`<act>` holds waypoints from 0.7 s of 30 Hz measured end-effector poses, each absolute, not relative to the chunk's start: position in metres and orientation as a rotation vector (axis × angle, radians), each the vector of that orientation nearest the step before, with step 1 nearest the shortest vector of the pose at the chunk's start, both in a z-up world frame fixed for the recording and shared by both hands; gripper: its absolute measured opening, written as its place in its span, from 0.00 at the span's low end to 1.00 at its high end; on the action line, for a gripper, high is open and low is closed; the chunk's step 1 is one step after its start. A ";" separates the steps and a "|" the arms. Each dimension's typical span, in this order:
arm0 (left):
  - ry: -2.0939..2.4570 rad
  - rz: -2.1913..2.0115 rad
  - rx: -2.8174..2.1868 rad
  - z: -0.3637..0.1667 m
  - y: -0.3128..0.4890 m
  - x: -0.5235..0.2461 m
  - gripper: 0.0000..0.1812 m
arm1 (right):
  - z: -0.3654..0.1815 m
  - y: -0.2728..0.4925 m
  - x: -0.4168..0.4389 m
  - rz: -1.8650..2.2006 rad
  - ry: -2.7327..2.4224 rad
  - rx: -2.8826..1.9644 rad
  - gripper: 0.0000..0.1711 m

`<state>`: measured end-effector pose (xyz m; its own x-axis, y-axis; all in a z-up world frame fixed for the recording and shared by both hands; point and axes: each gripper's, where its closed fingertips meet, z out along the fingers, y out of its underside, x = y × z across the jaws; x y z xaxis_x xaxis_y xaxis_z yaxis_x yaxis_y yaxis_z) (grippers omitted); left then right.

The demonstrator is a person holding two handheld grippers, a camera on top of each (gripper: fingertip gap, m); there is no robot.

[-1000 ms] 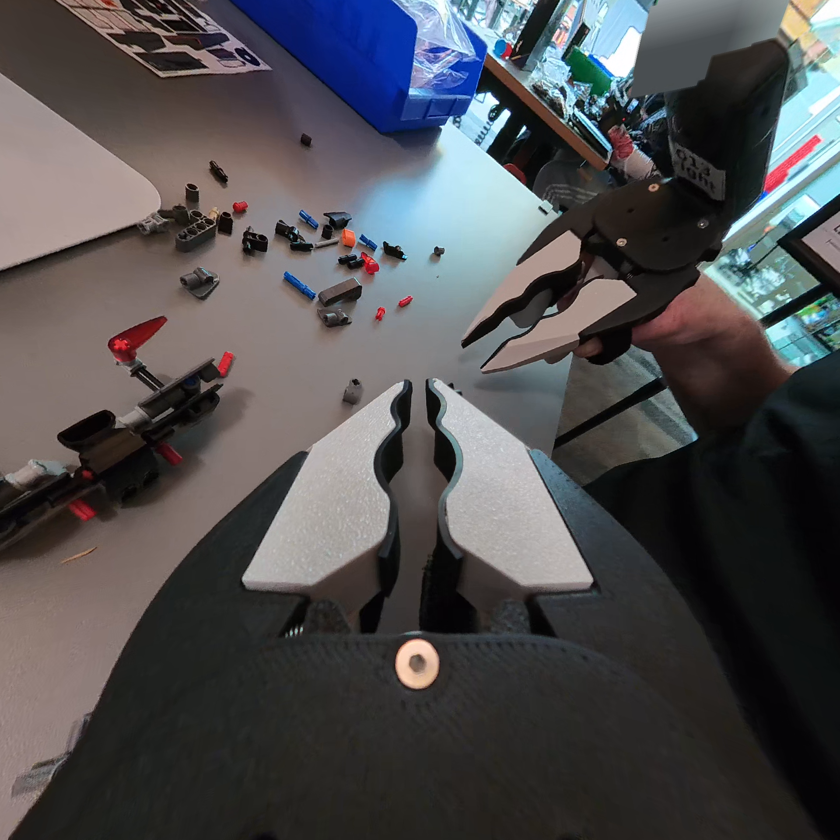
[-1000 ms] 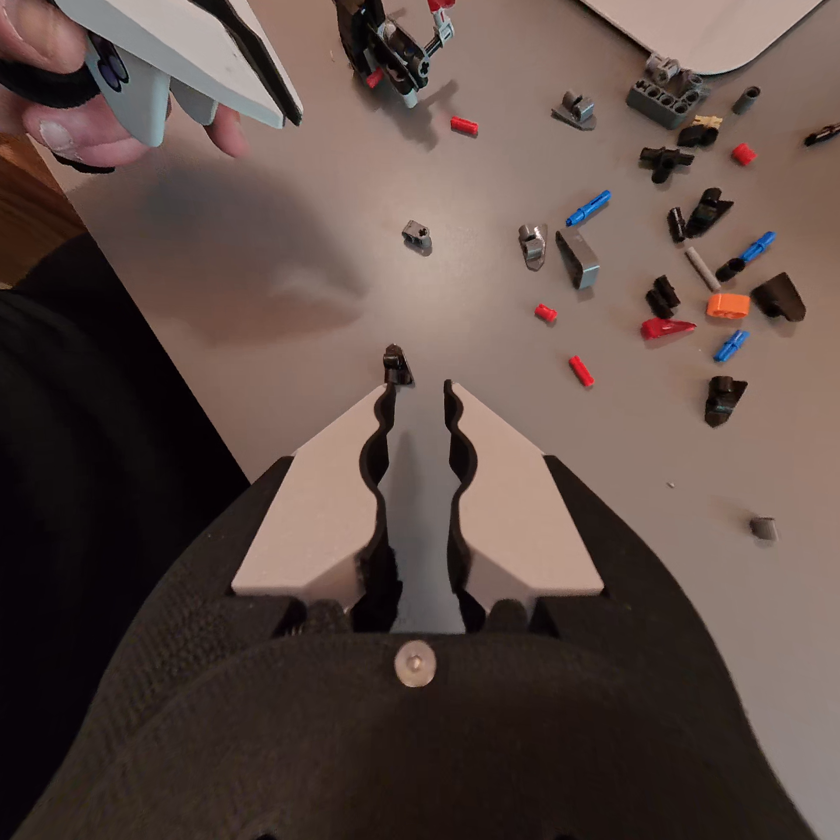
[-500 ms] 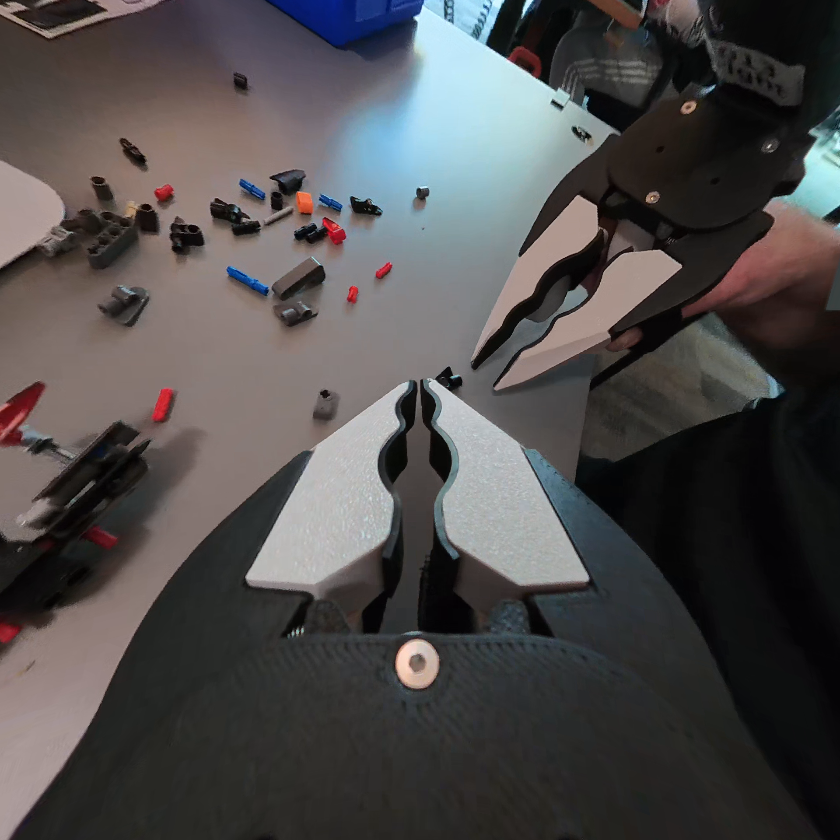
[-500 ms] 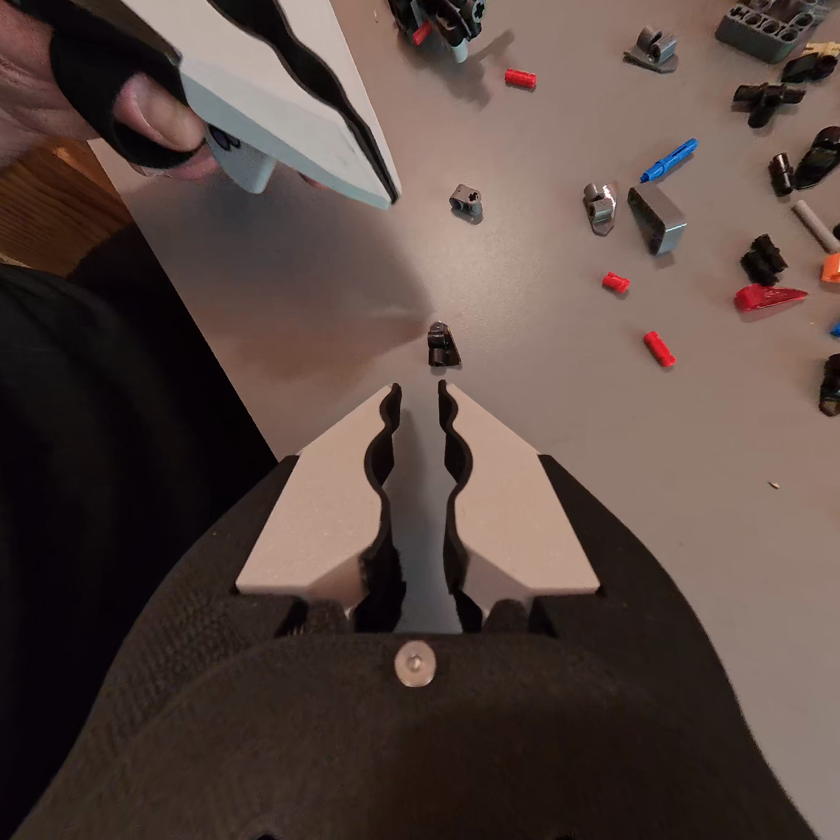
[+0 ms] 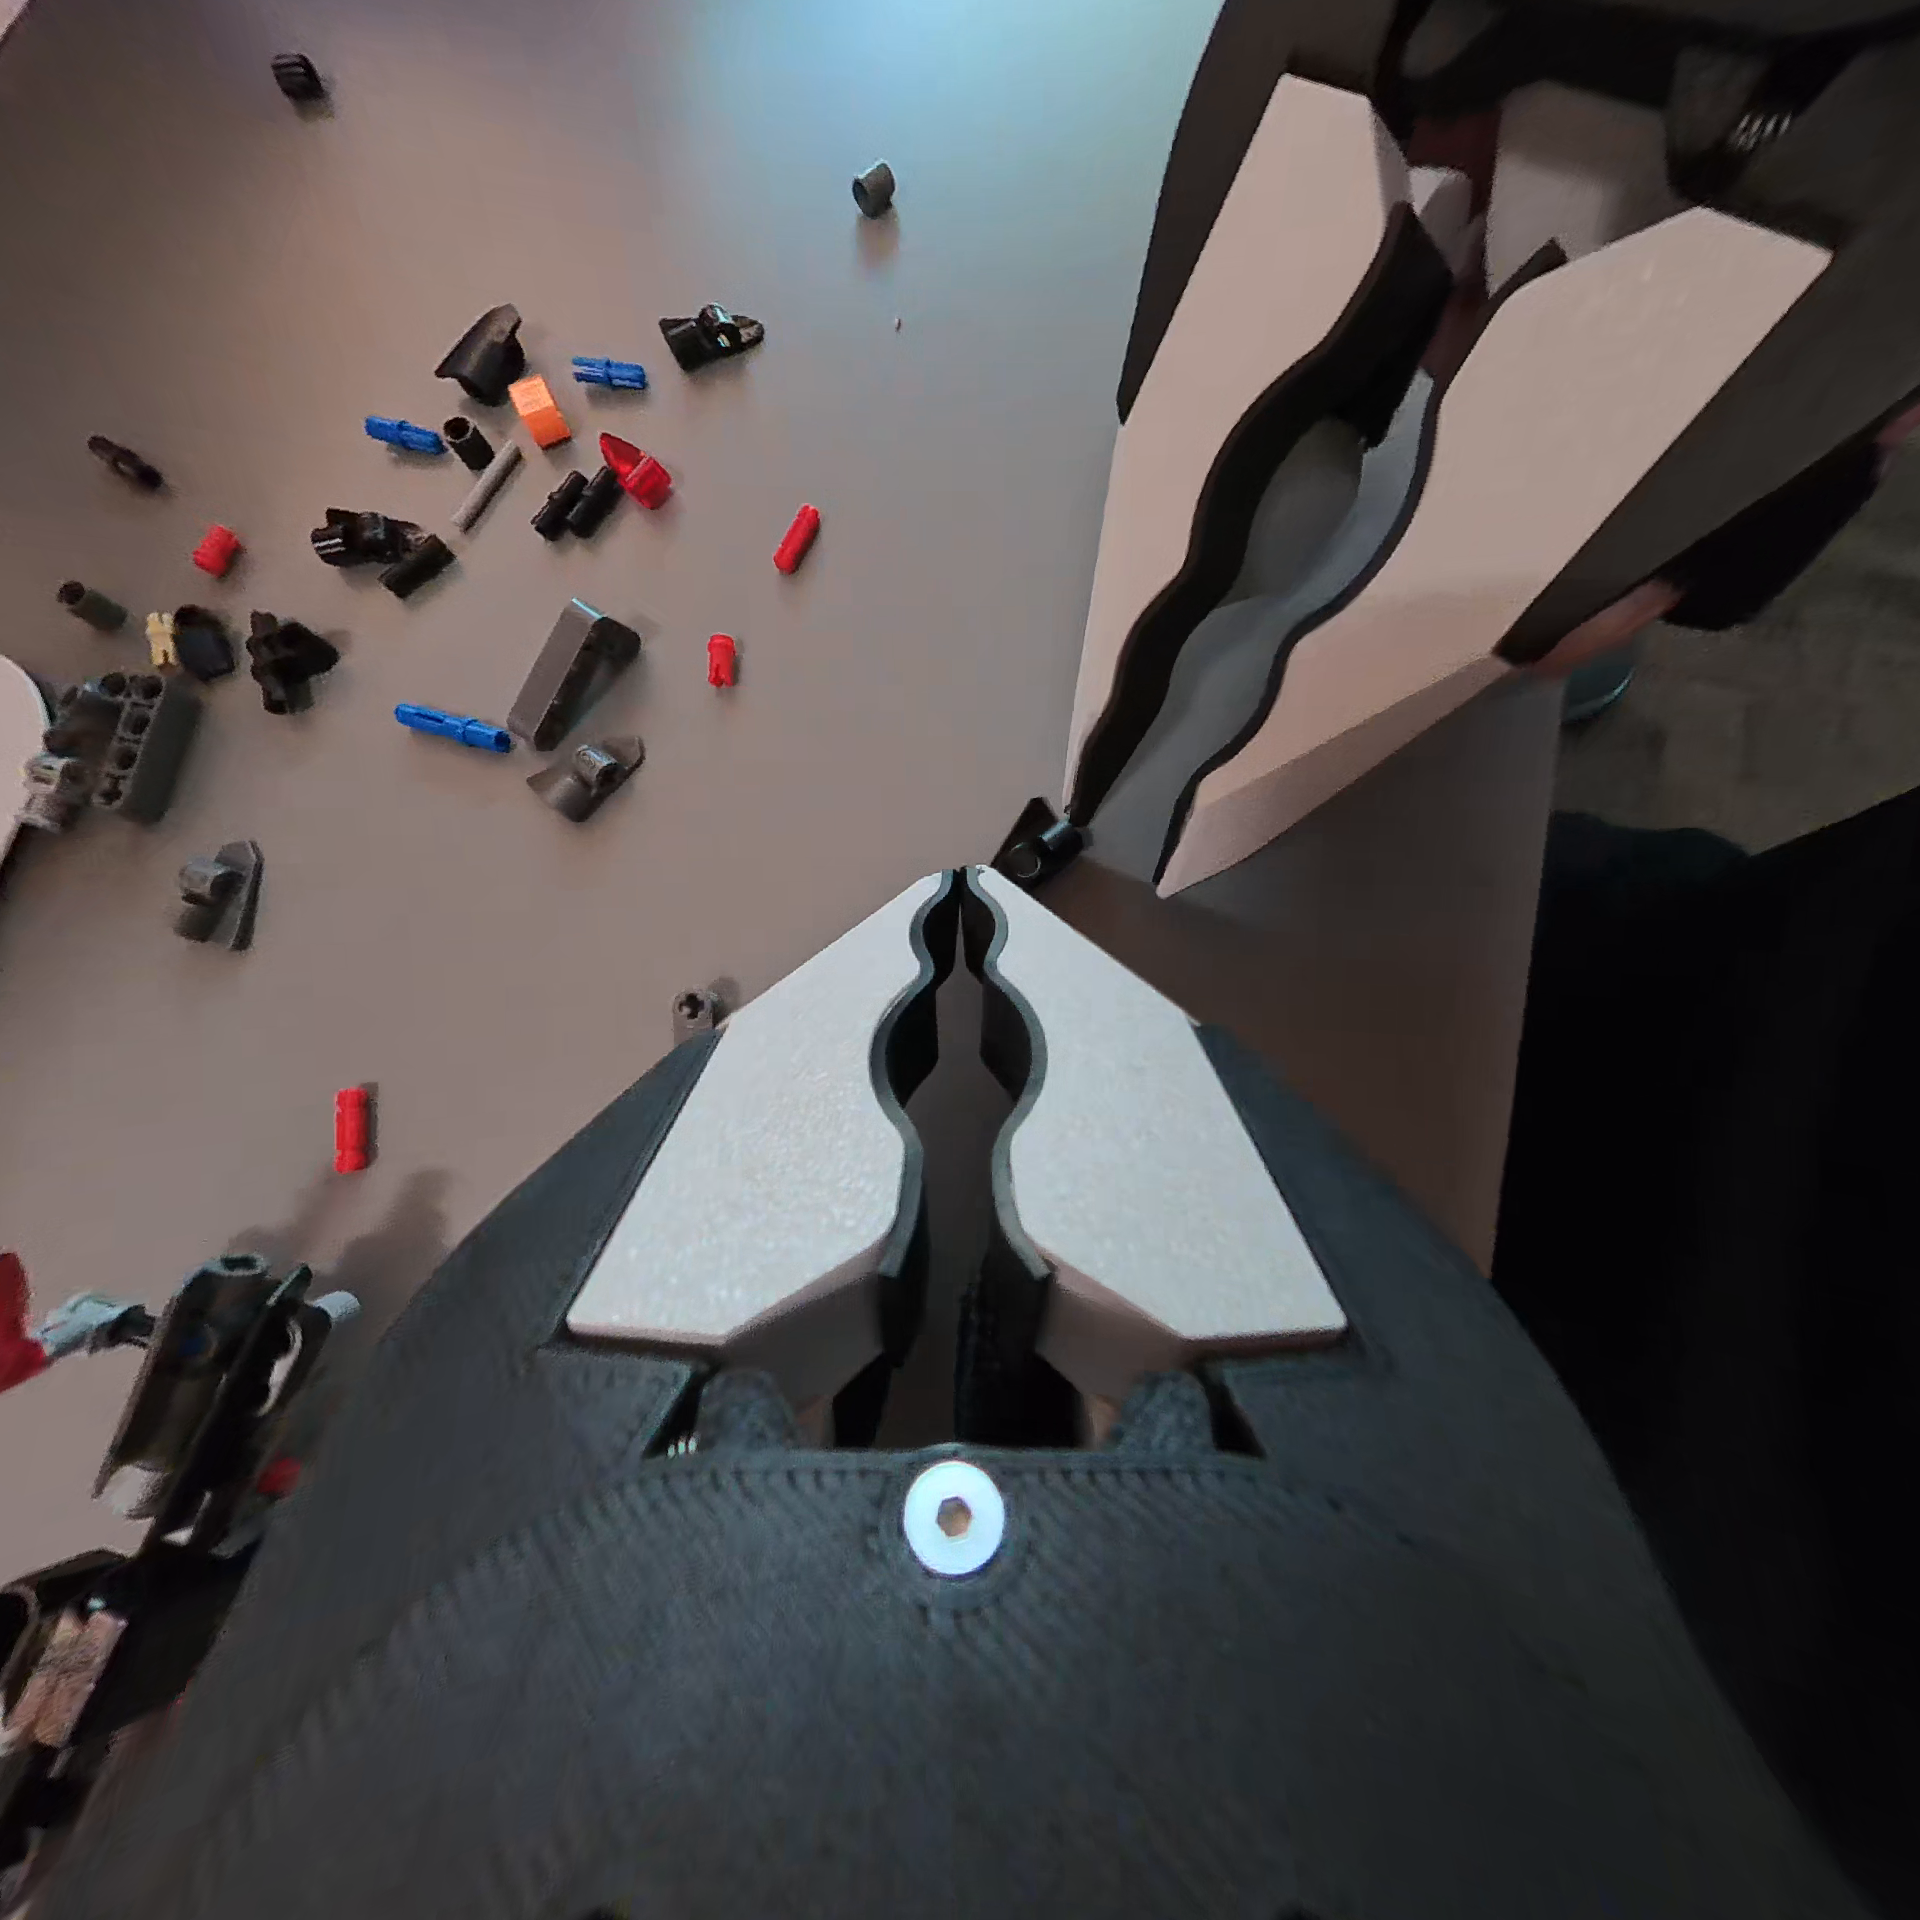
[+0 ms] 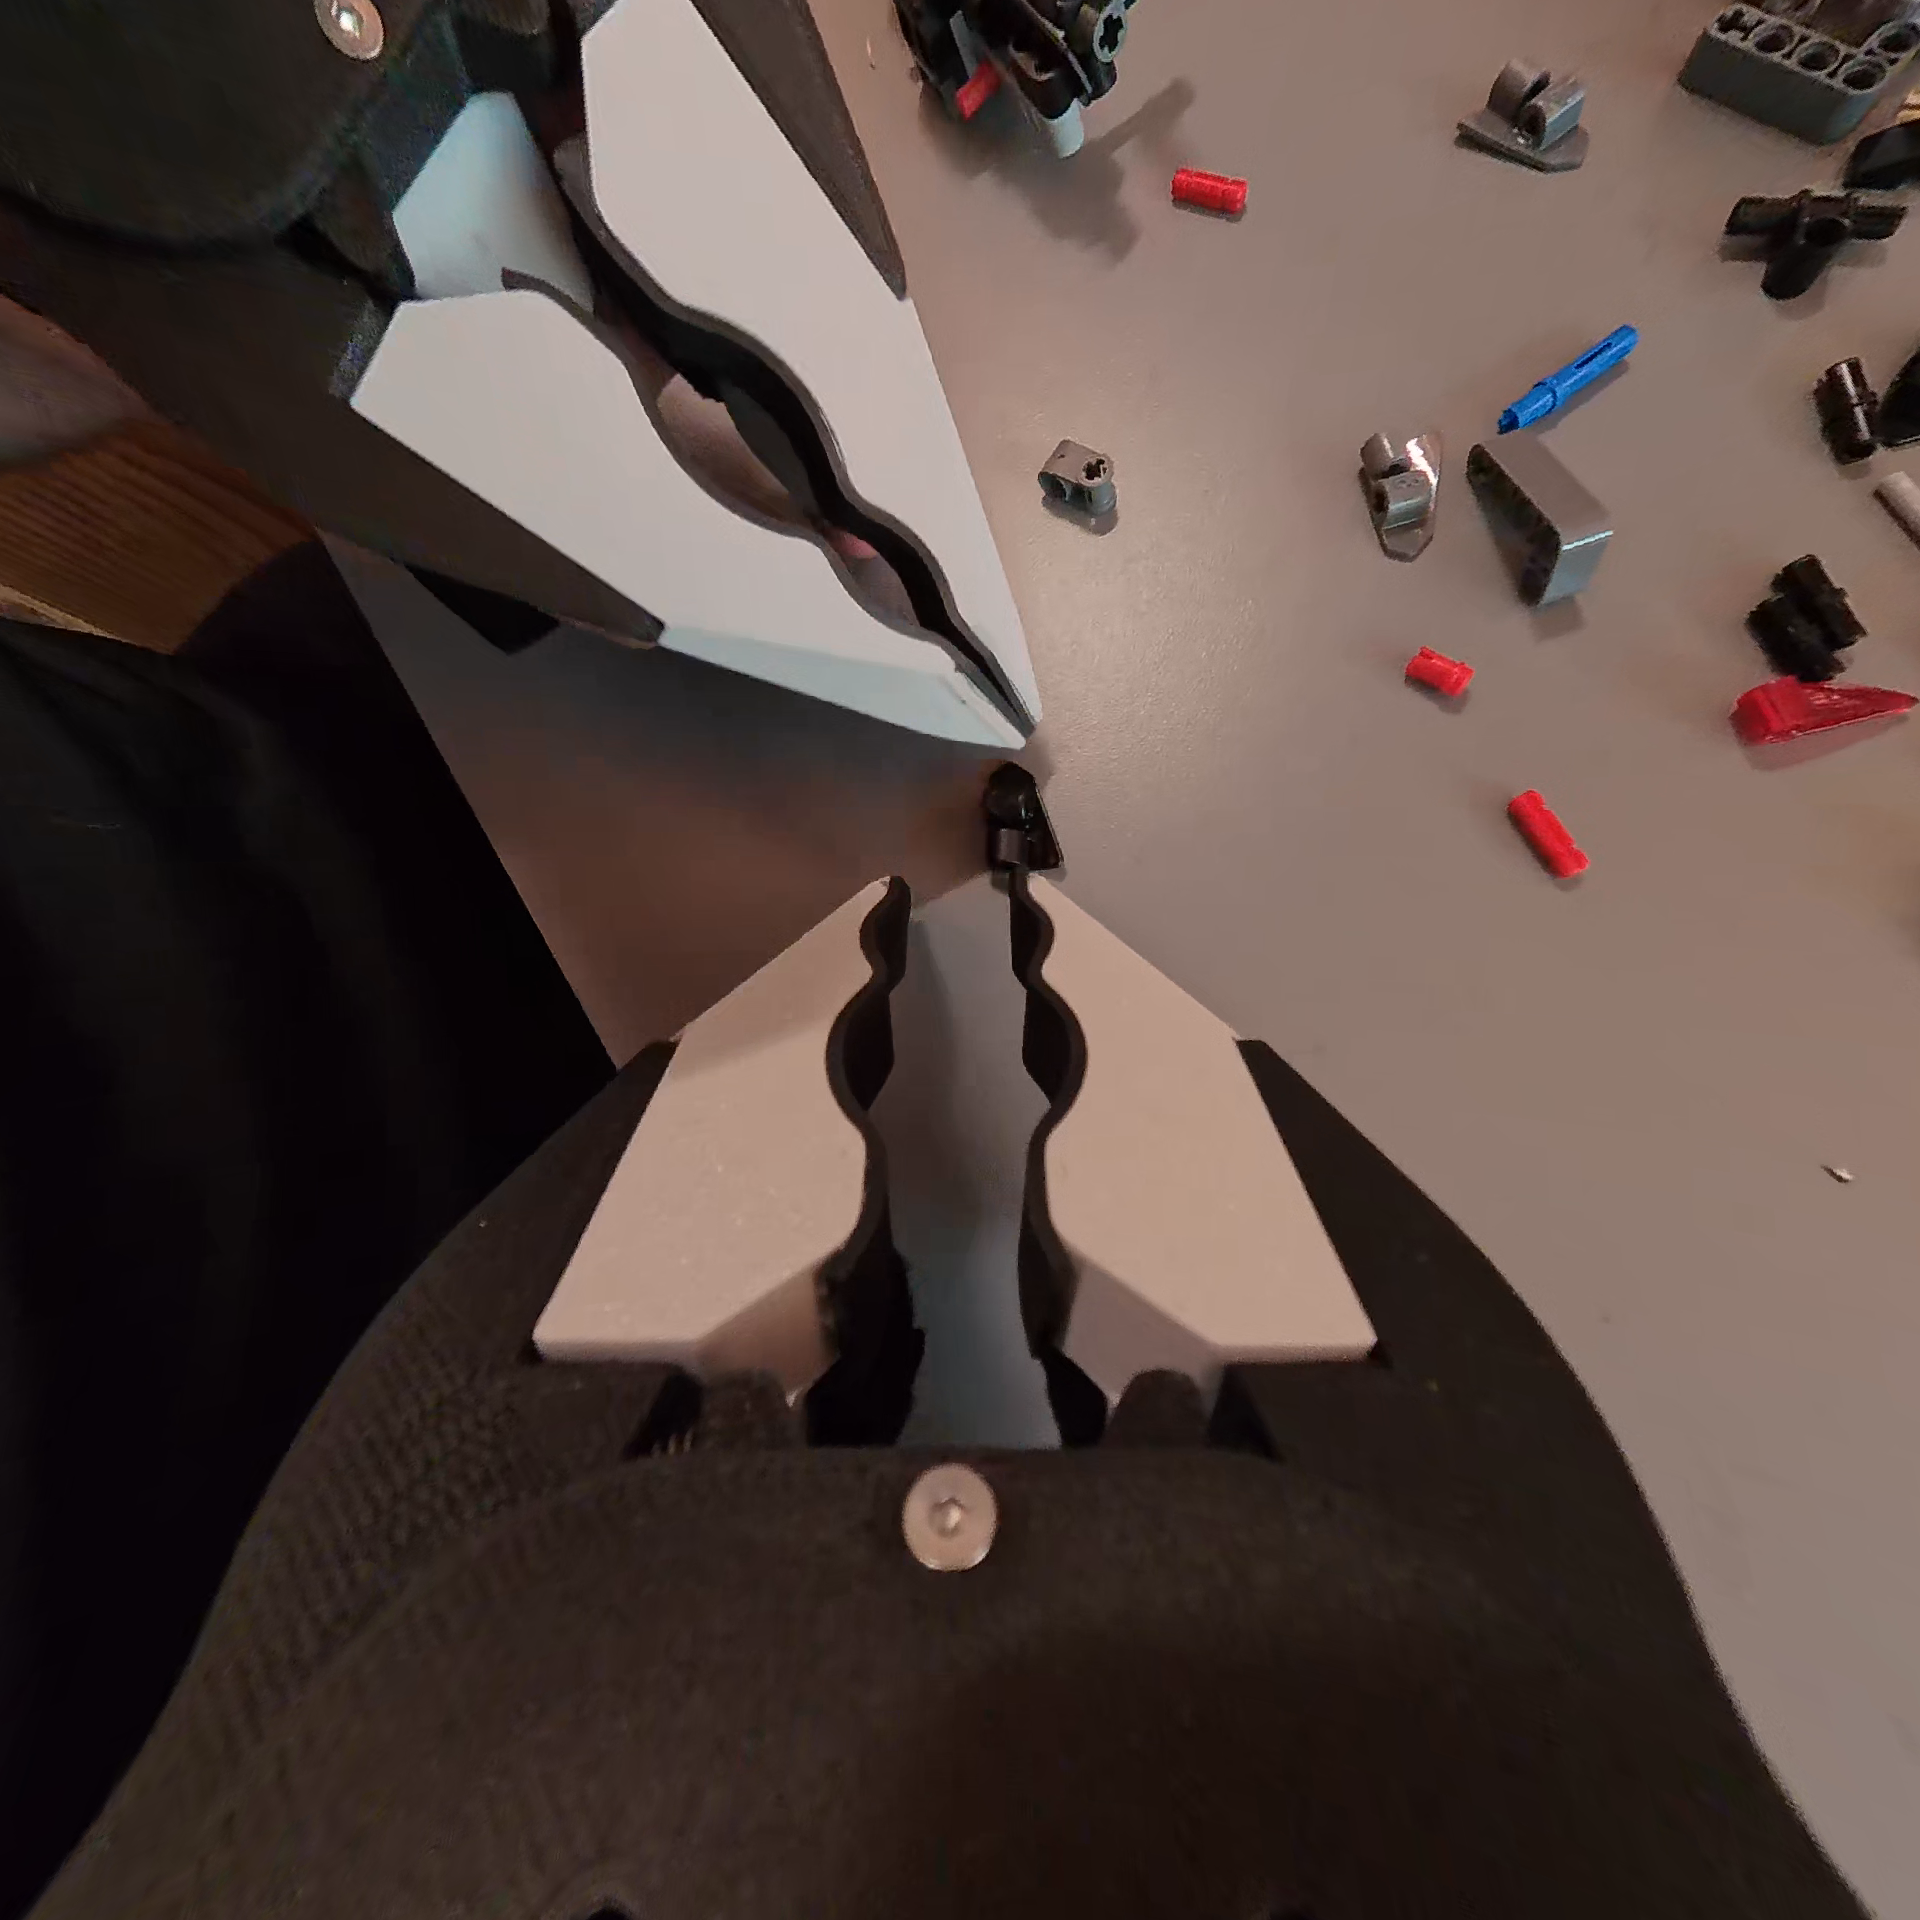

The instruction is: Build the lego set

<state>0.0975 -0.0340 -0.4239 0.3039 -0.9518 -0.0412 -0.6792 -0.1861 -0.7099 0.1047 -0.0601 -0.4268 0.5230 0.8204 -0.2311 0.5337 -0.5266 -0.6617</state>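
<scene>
A small black lego piece [image 5: 1039, 847] lies on the grey table near its front edge; it also shows in the right wrist view [image 6: 1016, 821]. My left gripper [image 5: 961, 878] is shut and empty, its tips just left of the piece. My right gripper [image 6: 958, 885] is open by a narrow gap, with one fingertip against the piece, which lies outside the gap. Each gripper shows in the other's view: the right one [image 5: 1120, 842], the left one [image 6: 1023, 722]. The partly built black and grey model [image 5: 208, 1382] lies at the lower left, and at the top in the right wrist view [image 6: 1039, 52].
Several loose red, blue, black, grey and orange pieces [image 5: 540, 499] are scattered over the table [image 5: 935, 468], also in the right wrist view [image 6: 1538, 520]. A grey connector [image 6: 1081, 480] and a red pin [image 5: 351, 1127] lie close by. The table edge [image 5: 1527, 1039] runs beside the grippers. Left and right tips are no more than a few centimetres apart.
Both grippers have come down and together, so their tips now meet at the small black piece. The left gripper's narrow gap has closed. The right gripper's gap has stayed about the same.
</scene>
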 end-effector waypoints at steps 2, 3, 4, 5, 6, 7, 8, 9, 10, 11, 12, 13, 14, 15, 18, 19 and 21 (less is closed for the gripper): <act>1.487 -0.523 -1.932 -0.426 -0.035 0.099 0.00 | -0.426 -0.059 0.105 0.731 -1.097 -2.240 0.10; 1.507 -0.507 -1.925 -0.427 -0.036 0.100 0.00 | -0.426 -0.059 0.105 0.731 -1.096 -2.239 0.10; 1.522 -0.494 -1.917 -0.427 -0.037 0.100 0.00 | -0.426 -0.058 0.105 0.731 -1.094 -2.238 0.10; 1.535 -0.481 -1.914 -0.428 -0.038 0.101 0.00 | -0.426 -0.058 0.105 0.733 -1.094 -2.239 0.10; 1.548 -0.464 -1.911 -0.429 -0.039 0.101 0.00 | -0.427 -0.058 0.106 0.734 -1.095 -2.240 0.10; 1.557 -0.447 -1.905 -0.429 -0.039 0.101 0.00 | -0.427 -0.058 0.106 0.732 -1.096 -2.239 0.10; 1.566 -0.438 -1.902 -0.430 -0.040 0.101 0.00 | -0.427 -0.057 0.106 0.733 -1.095 -2.238 0.10; 1.578 -0.437 -1.902 -0.430 -0.042 0.101 0.00 | -0.427 -0.057 0.106 0.737 -1.093 -2.236 0.10; 1.581 -0.431 -1.901 -0.430 -0.042 0.101 0.00 | -0.427 -0.057 0.106 0.739 -1.092 -2.236 0.10; 1.581 -0.423 -1.901 -0.430 -0.043 0.101 0.00 | -0.427 -0.056 0.106 0.740 -1.091 -2.234 0.10; 1.581 -0.417 -1.905 -0.431 -0.043 0.100 0.00 | -0.427 -0.056 0.105 0.744 -1.090 -2.233 0.10; 1.580 -0.416 -1.907 -0.431 -0.043 0.100 0.00 | -0.427 -0.056 0.105 0.749 -1.088 -2.232 0.10; 1.581 -0.421 -1.910 -0.431 -0.044 0.099 0.00 | -0.427 -0.055 0.105 0.751 -1.089 -2.232 0.10; 1.582 -0.430 -1.915 -0.431 -0.045 0.099 0.00 | -0.427 -0.055 0.105 0.750 -1.091 -2.232 0.10; 1.577 -0.448 -1.922 -0.431 -0.047 0.100 0.00 | -0.427 -0.054 0.103 0.752 -1.106 -2.230 0.10; 1.577 -0.446 -1.920 -0.431 -0.048 0.100 0.00 | -0.427 -0.054 0.103 0.750 -1.112 -2.228 0.10; 1.579 -0.439 -1.917 -0.431 -0.049 0.100 0.00 | -0.427 -0.054 0.101 0.749 -1.118 -2.224 0.10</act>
<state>0.0998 -0.0487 -0.4312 0.2343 -0.9643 -0.1235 -0.7622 -0.1034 -0.6390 0.1015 -0.0538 -0.4271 0.5027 0.8316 -0.2360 0.5343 -0.5136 -0.6714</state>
